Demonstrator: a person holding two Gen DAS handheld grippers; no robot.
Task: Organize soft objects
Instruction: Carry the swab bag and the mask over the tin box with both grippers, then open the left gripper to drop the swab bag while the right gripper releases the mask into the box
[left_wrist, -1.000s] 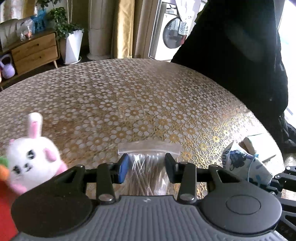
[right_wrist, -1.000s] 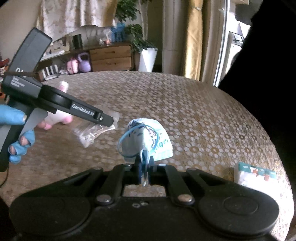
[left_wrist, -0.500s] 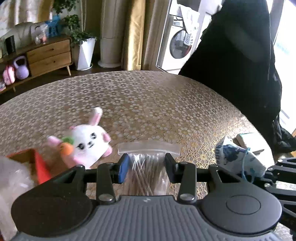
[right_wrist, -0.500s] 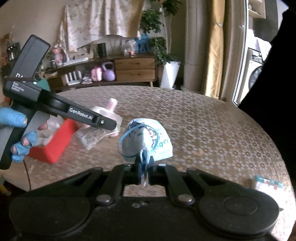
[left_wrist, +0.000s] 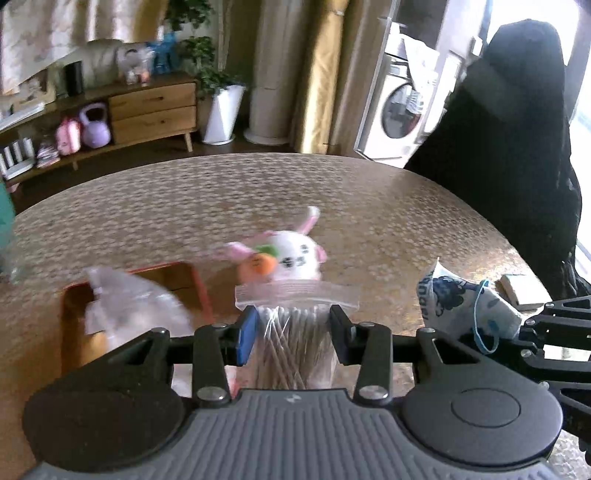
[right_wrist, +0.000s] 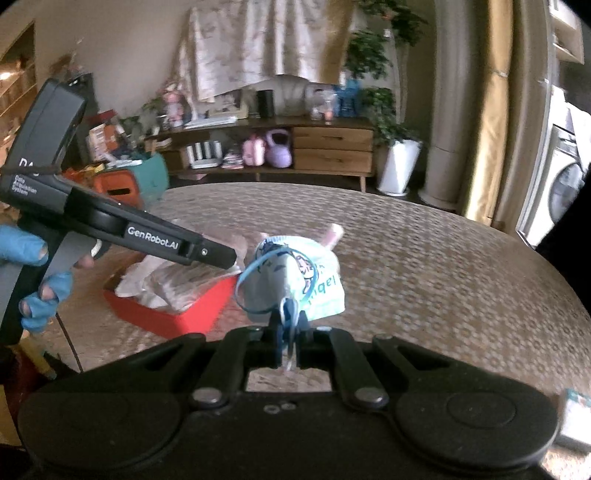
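Left wrist view: our left claw (left_wrist: 291, 328) clamps a bag of cotton swabs (left_wrist: 291, 314) near the red box (left_wrist: 201, 284), which already holds a plastic bag (left_wrist: 129, 299); the bunny (left_wrist: 291, 258) waits on the desk (left_wrist: 258, 192).
Right wrist view: our right claw (right_wrist: 290, 330) pinches a face mask (right_wrist: 299, 280), not yet boxed.

The left gripper (left_wrist: 291, 325) is matt black plastic with a ribbed grey housing and bright metal pivot pins; one pad (left_wrist: 246, 334) is blue; it clamps a clear glossy zip bag of cotton swabs (left_wrist: 295, 314); the right gripper (right_wrist: 290, 334), also matt black plastic, pinches a soft cloth face mask (right_wrist: 295, 280) with a blue elastic loop; the plush rabbit (left_wrist: 291, 258) looks fuzzy; the red box (right_wrist: 177, 314) is smooth; the tablecloth (left_wrist: 332, 206) has a slight sheen.
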